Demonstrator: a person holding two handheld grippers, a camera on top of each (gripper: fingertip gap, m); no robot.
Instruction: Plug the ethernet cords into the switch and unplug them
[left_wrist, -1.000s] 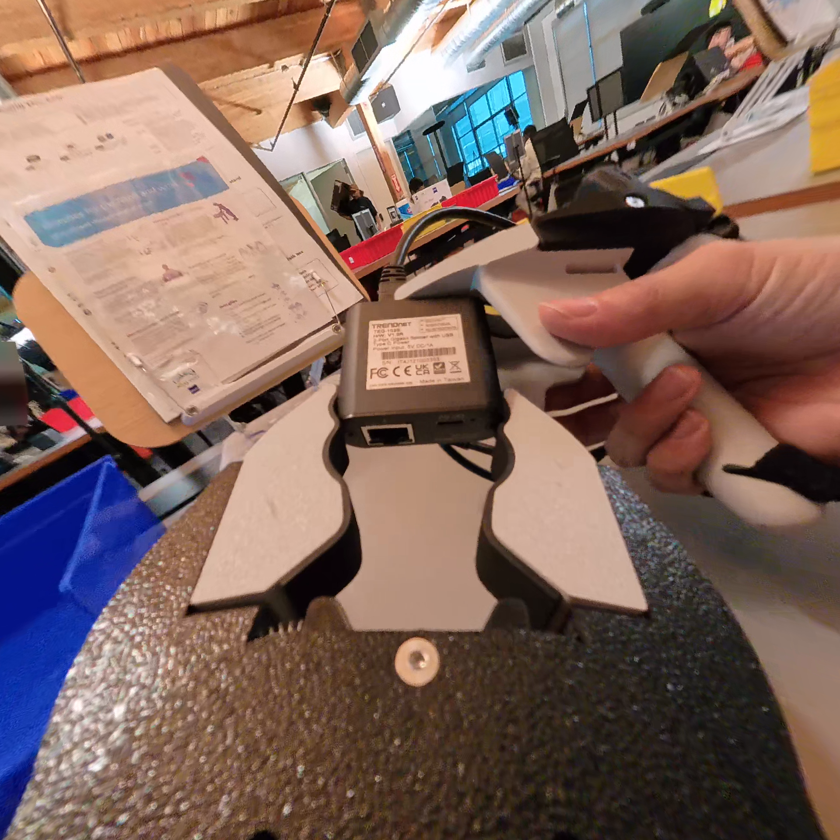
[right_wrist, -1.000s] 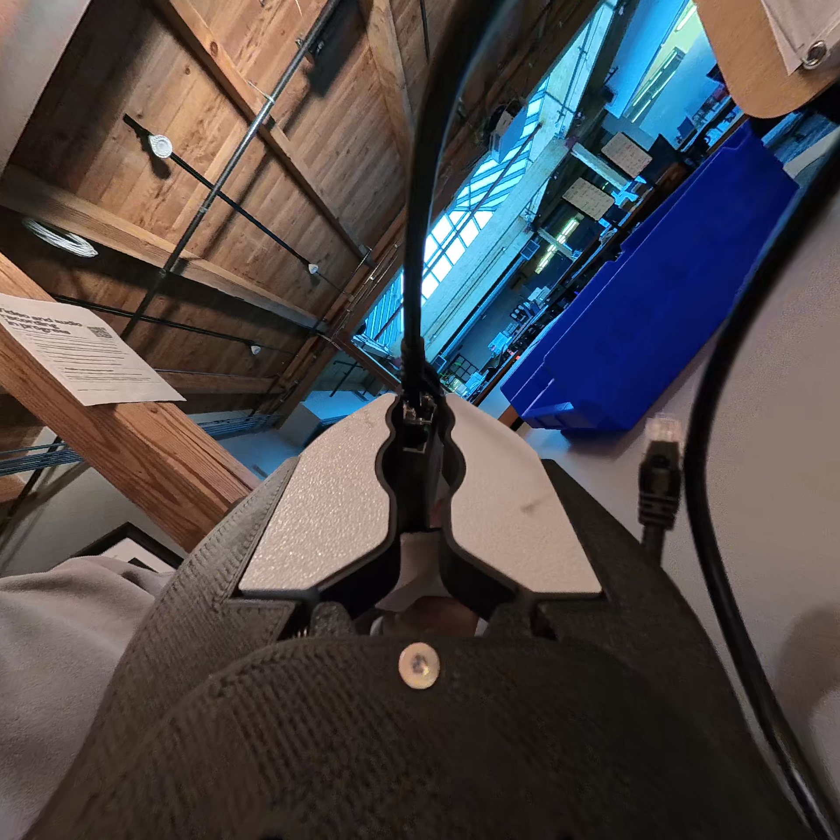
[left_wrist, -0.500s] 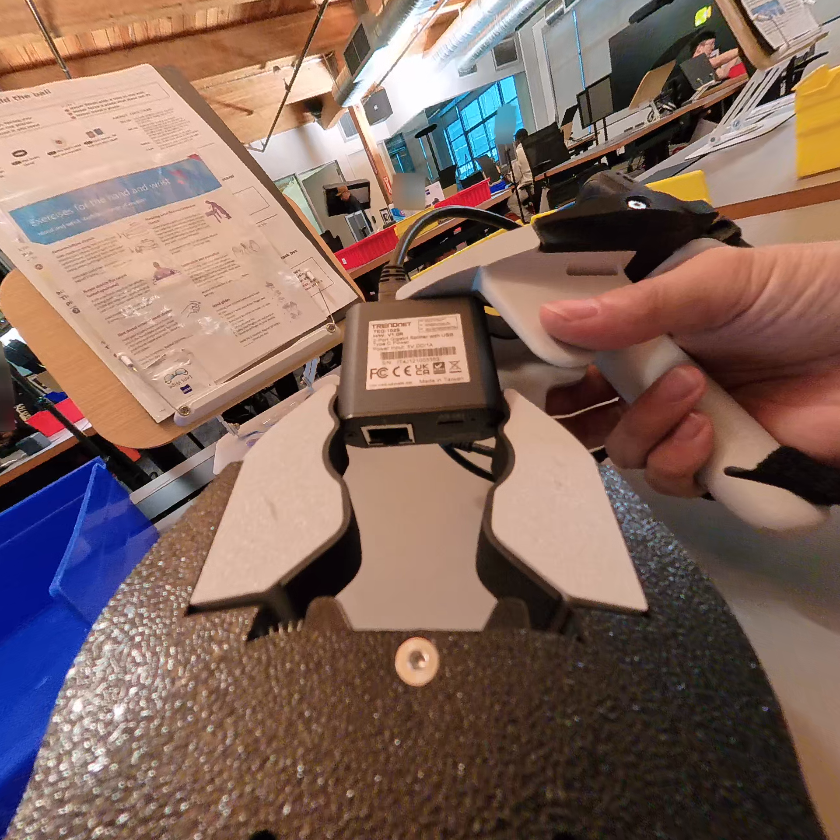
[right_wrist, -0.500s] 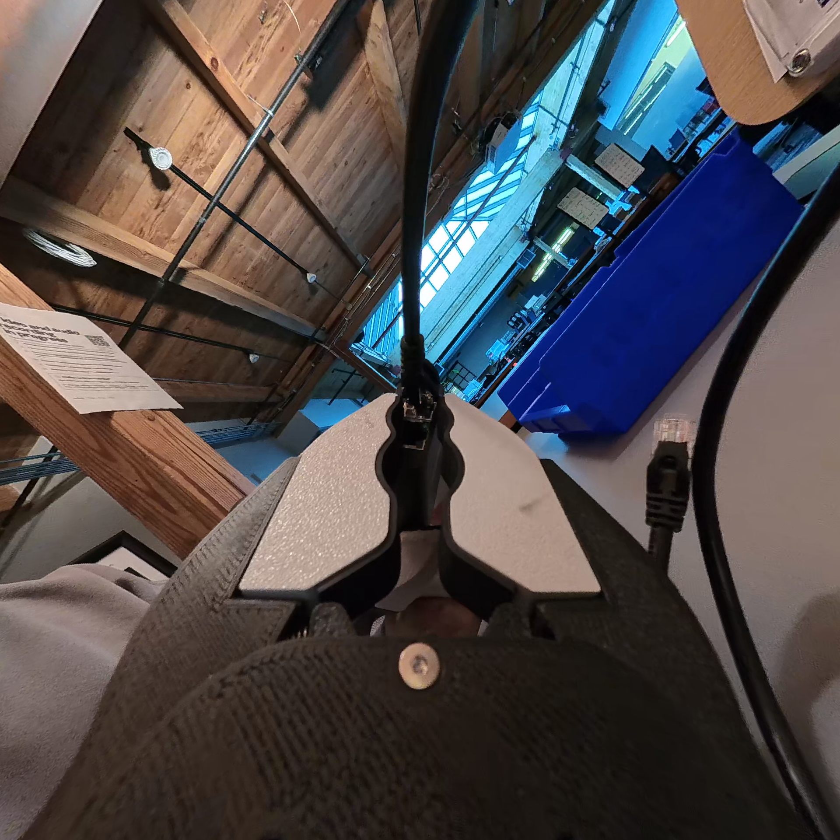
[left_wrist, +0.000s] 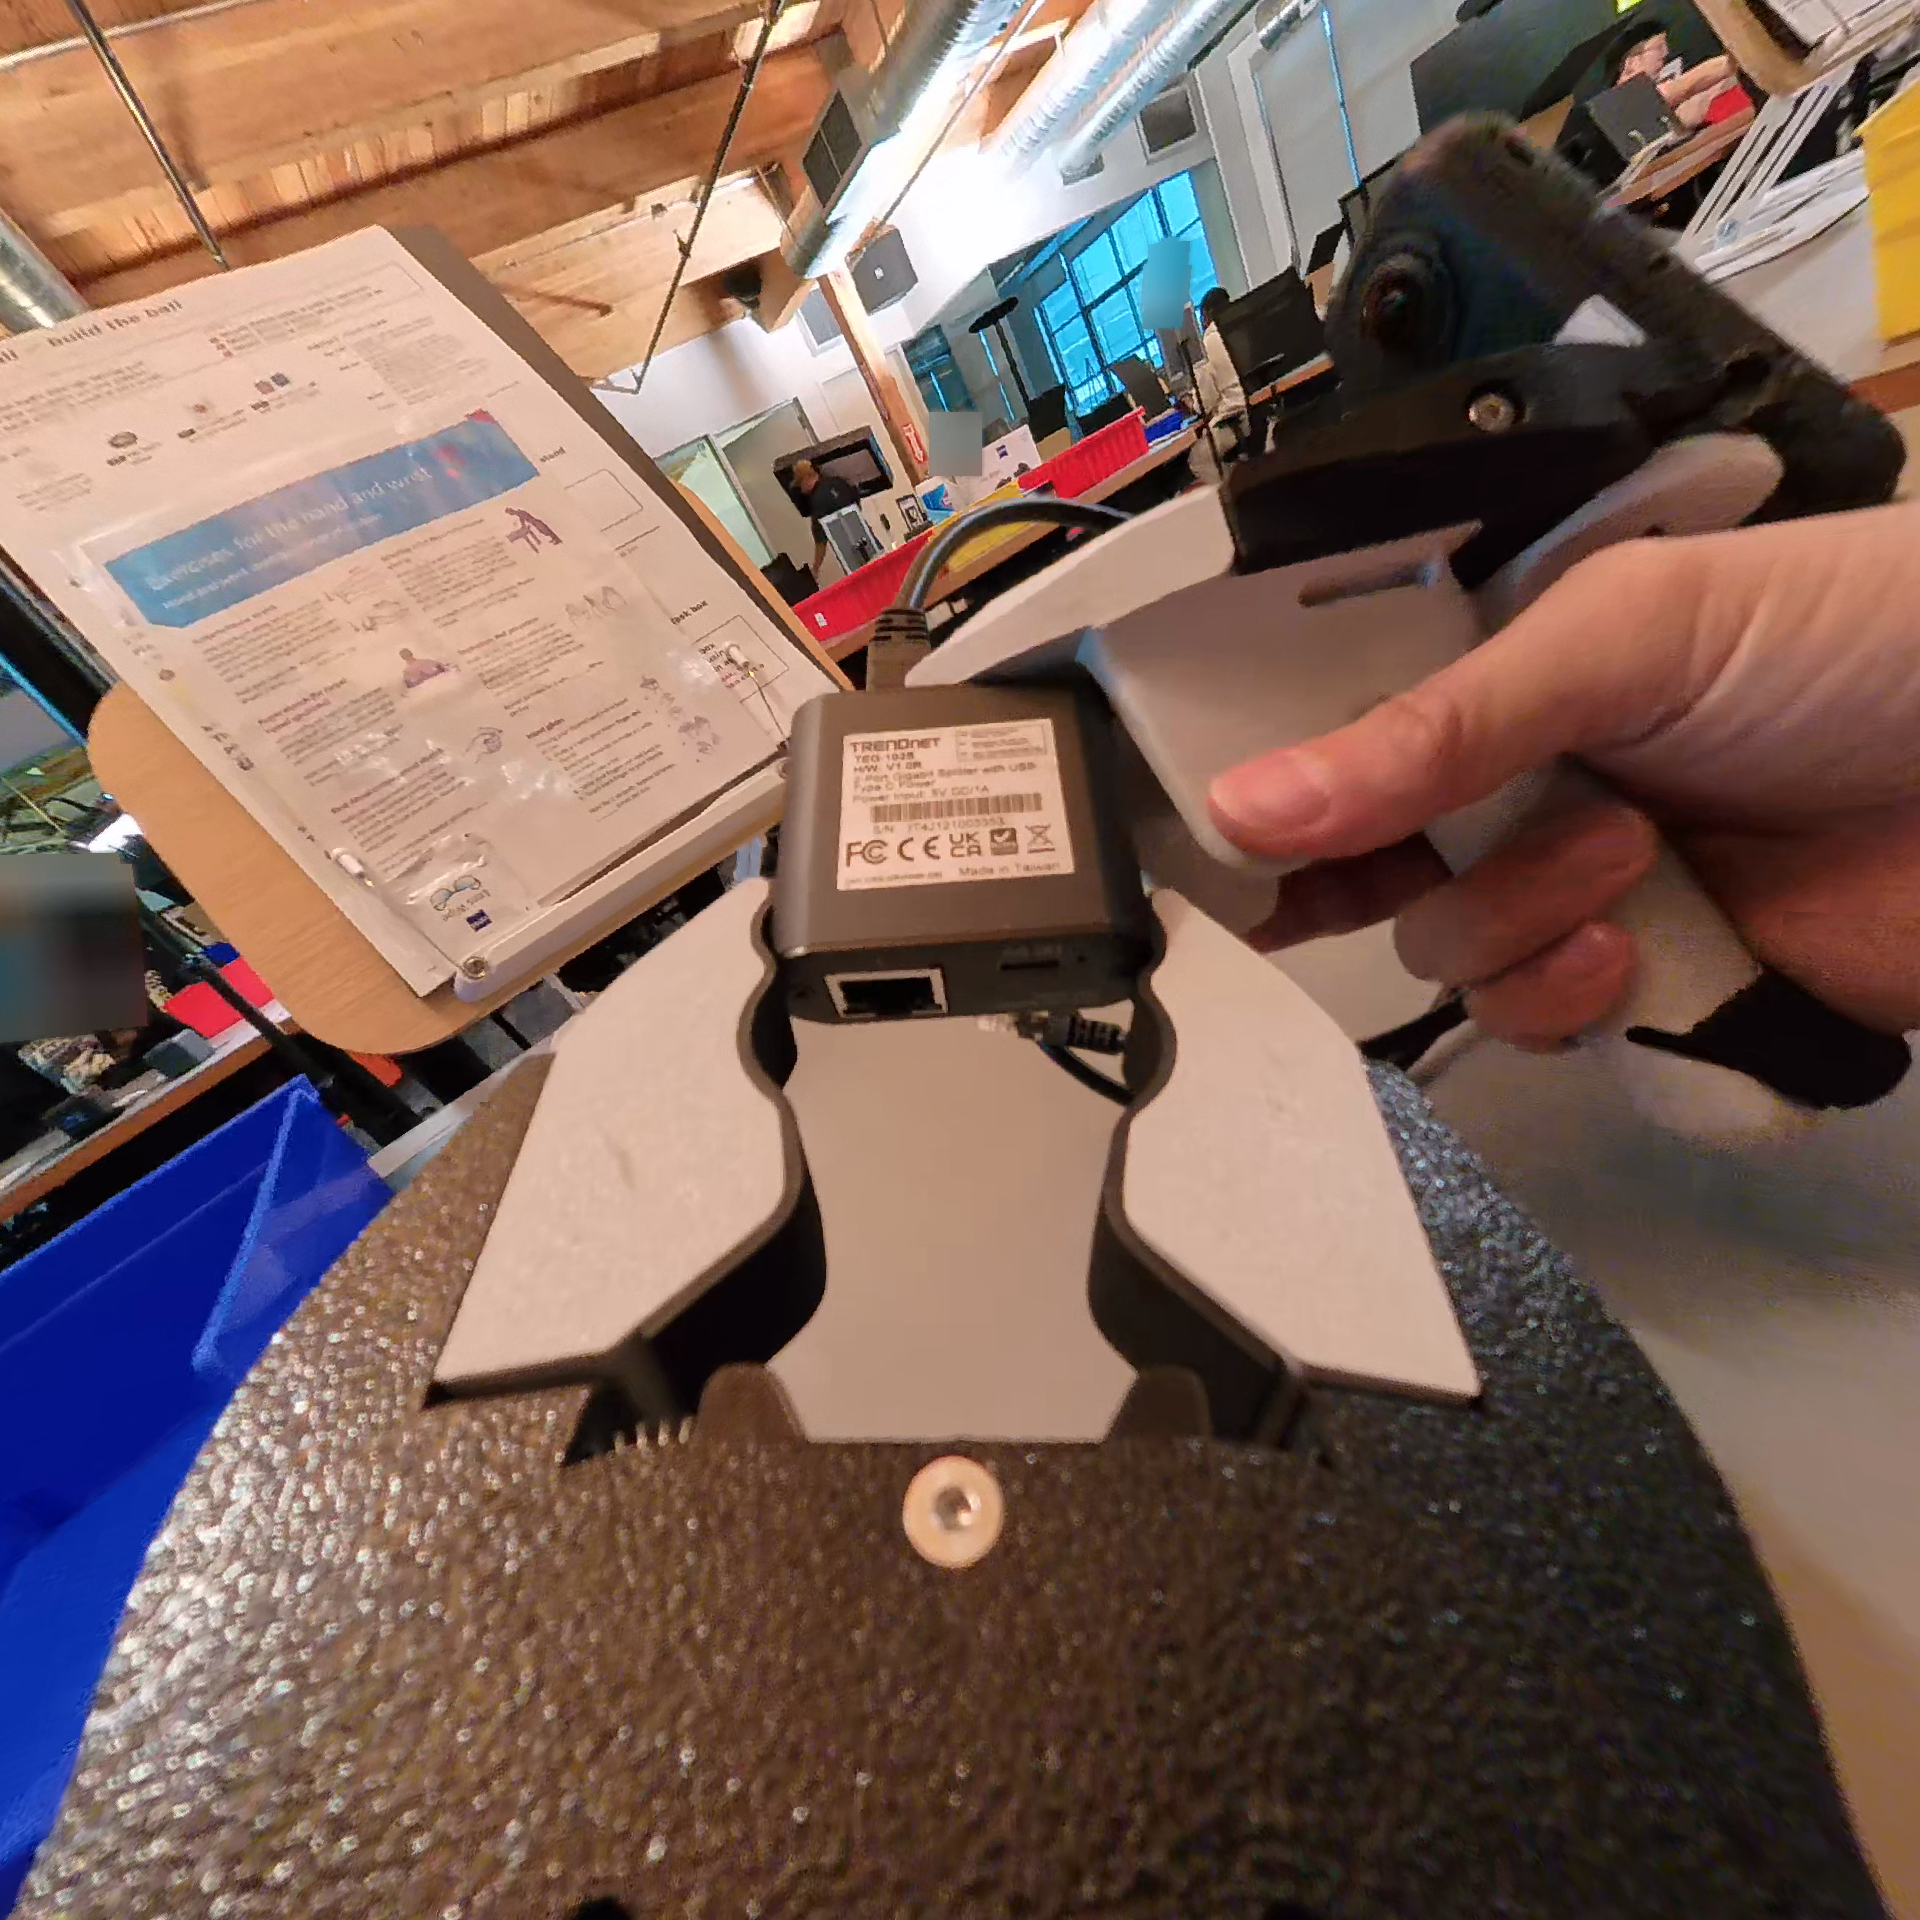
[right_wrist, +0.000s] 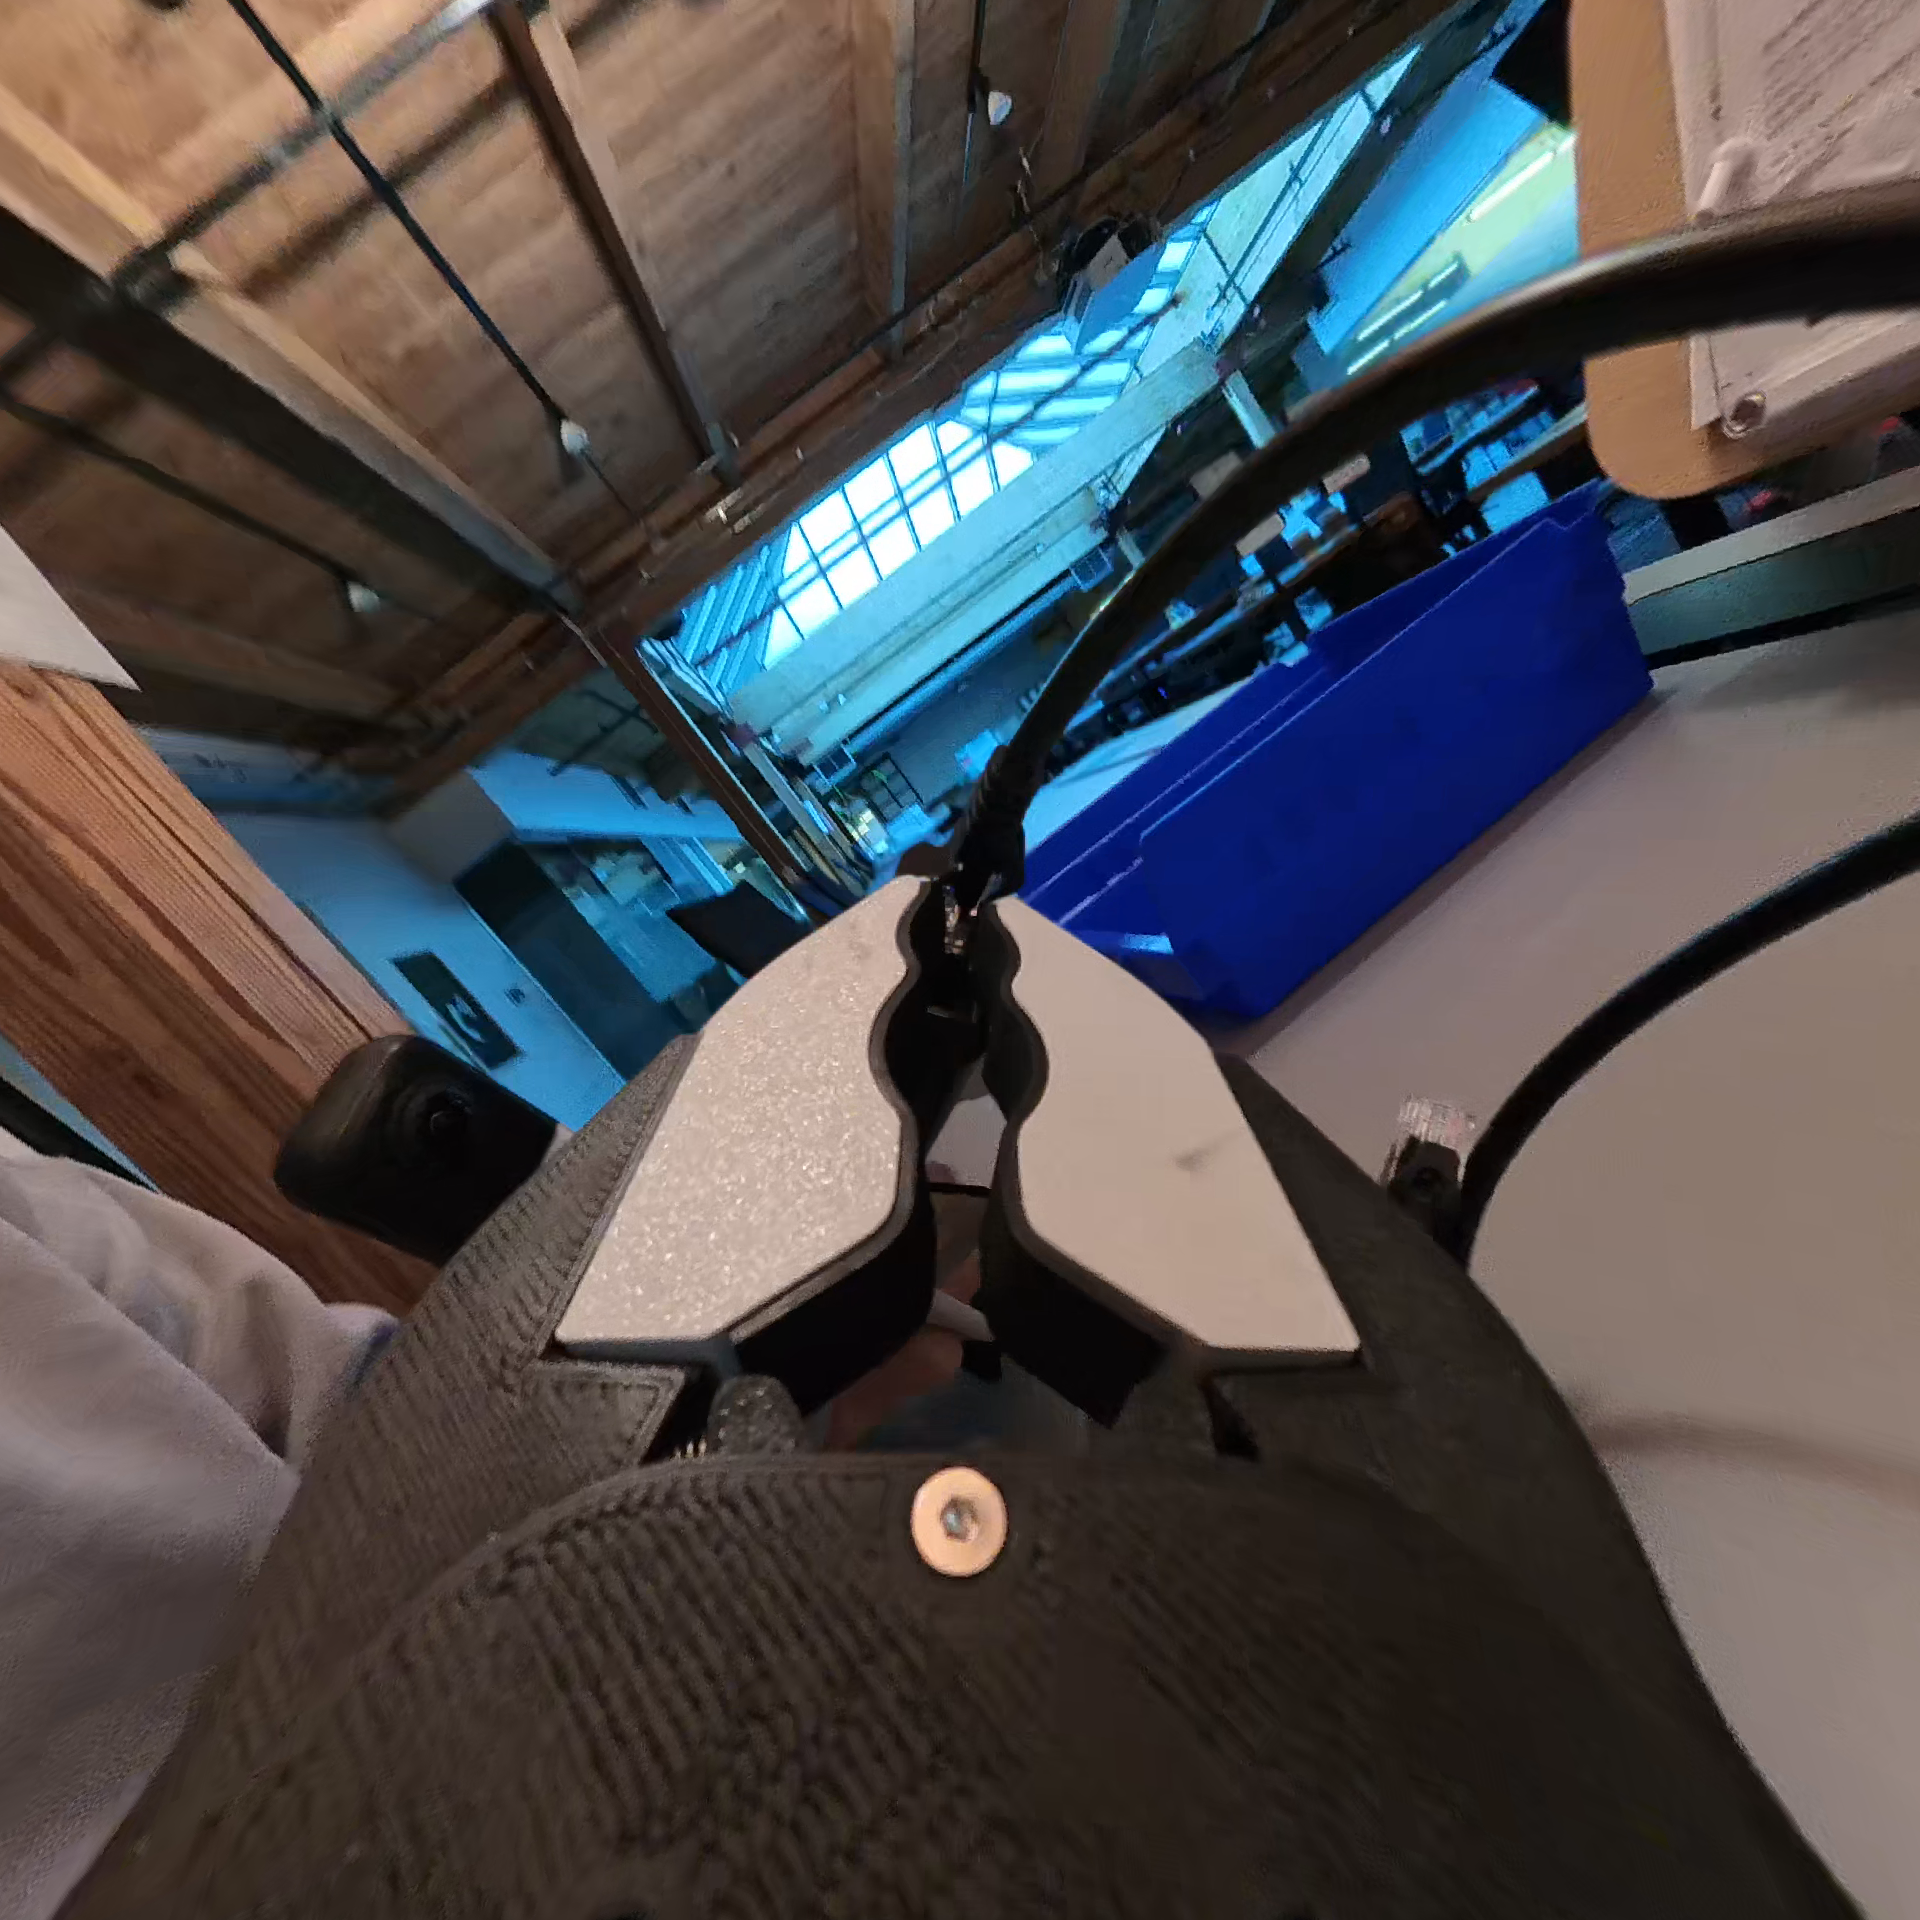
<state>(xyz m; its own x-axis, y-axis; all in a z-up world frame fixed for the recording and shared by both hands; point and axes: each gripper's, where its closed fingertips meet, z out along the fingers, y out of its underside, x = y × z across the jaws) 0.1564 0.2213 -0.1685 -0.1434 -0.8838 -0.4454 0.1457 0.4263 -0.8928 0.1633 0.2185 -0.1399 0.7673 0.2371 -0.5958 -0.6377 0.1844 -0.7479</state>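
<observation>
Left wrist view: left gripper (left_wrist: 961, 966) raised off the table (left_wrist: 1766, 1403), aimed slightly upward, fingers clamped on both sides of the switch (left_wrist: 951, 836). Switch is a small black box, label side up, one open ethernet port (left_wrist: 891, 994) facing the camera. One black cord (left_wrist: 977, 540) enters its far end. A loose plug (left_wrist: 1049, 1029) shows just under the switch's near edge. The right gripper (left_wrist: 1299, 665) comes in from the right, held in a hand (left_wrist: 1621, 790), thumb along the handle, fingers curled underneath; its jaw state is not visible here.

Right wrist view: right gripper (right_wrist: 961, 914) tilted up toward the ceiling, fingers nearly closed, pinching one ethernet plug (right_wrist: 954, 916) at the tips; its cord (right_wrist: 1195, 520) arcs up and right. A second plug (right_wrist: 1434, 1127) lies free on the table (right_wrist: 1455, 935) beside another cord (right_wrist: 1621, 997). One blue bin (right_wrist: 1351, 810) sits behind.
</observation>
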